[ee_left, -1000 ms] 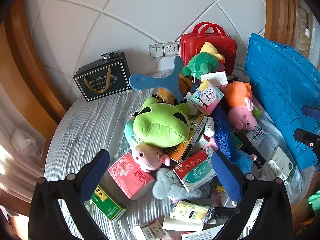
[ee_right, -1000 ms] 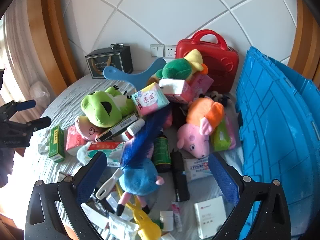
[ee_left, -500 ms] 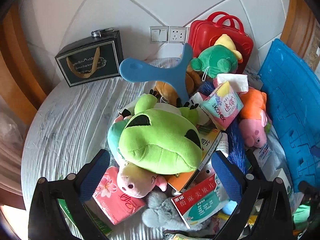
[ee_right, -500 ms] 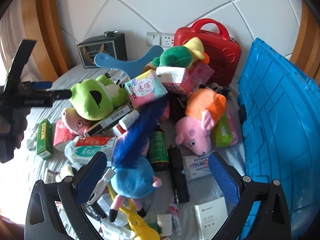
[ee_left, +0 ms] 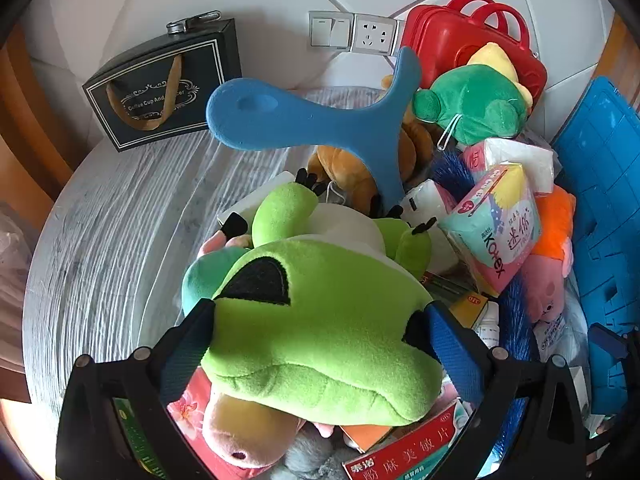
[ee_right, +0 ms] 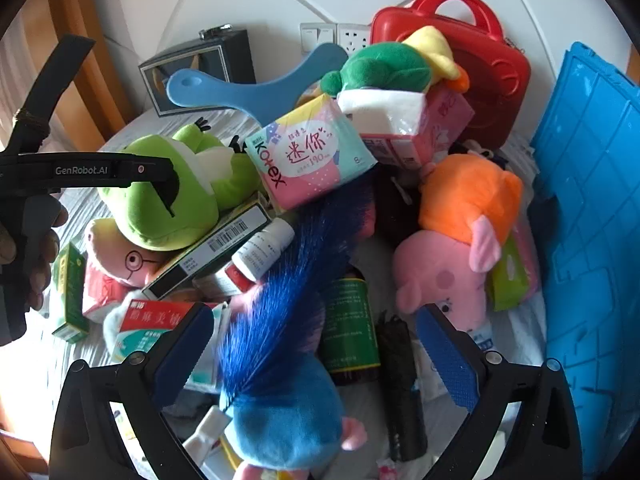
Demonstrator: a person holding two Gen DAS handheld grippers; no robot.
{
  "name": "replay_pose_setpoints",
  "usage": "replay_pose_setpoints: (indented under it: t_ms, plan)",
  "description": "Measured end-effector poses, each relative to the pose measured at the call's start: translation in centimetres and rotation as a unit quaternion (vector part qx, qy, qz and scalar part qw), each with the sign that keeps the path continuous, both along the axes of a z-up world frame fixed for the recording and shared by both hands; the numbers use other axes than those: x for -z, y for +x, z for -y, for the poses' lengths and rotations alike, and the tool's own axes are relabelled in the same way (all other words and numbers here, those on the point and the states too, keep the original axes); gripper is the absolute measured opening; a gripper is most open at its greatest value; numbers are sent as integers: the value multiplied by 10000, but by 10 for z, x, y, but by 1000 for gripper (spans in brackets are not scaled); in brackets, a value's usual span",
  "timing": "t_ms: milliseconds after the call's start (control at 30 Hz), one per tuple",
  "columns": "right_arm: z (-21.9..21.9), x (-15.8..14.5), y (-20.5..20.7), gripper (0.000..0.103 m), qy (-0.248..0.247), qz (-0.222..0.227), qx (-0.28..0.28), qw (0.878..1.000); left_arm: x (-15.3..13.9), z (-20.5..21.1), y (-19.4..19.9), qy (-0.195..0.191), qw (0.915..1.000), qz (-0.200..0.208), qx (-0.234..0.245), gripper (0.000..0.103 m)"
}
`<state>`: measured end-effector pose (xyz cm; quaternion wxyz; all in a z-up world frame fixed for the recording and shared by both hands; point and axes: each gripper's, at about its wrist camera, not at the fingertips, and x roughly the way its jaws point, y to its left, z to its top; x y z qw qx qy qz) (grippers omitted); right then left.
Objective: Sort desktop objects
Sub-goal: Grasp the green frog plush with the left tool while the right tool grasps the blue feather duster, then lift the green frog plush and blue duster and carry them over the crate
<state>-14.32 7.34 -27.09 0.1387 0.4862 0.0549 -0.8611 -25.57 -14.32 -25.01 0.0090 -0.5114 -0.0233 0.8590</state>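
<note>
**Left wrist view: claw astride the green frog plush**

Left wrist view puts the left claw (ee_left: 320, 334) spread wide, its blue pads on either side of the green frog plush (ee_left: 320, 320); whether they press it I cannot tell. The frog lies on top of the heap in the middle of the table (ee_left: 120, 220), over a pink pig plush (ee_left: 244, 436) and a red box with Chinese print (ee_left: 404, 452). Readable writing: "Kotex" on a pastel pad pack (ee_left: 496, 232) just right of the frog, and "Coffee Cup And…" on the black gift bag (ee_left: 164, 84) at the table's far edge by the wall.

From the right wrist, "GenRobot.AI" shows on the left tool's body (ee_right: 86, 170), gripped by a hand (ee_right: 36, 256) at the table's left edge and held level across the frog. The right claw (ee_right: 316, 354) stands open above a blue plush (ee_right: 288, 412) at the near edge, holding nothing. A blue crate (ee_right: 592, 240) leans along the right edge.
</note>
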Motion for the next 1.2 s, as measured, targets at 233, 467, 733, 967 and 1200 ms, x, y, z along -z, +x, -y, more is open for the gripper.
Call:
replay_pose_setpoints:
  t_ms: [233,467,733,967,1200]
  plan:
    - [-4,22,-22,102,-133,333,438,9984,18,-12,-19,-357,9993,65,32,103]
    - [2,37,-28,97,-156,514,478,9974,25,-18,-22,-525,9985,-25,160,103]
    - [10,55,-38,46,-285,811,416,9954,9,-5,18,-359,9976,-336,489,69]
    - [7,40,-22,19,-429,841,296,9951,-12,16,64,-56,9980,-534,341,65]
    - [-28,15,14,14,-384,877,471,9943,-44,29,99,209,9956,-907,120,65]
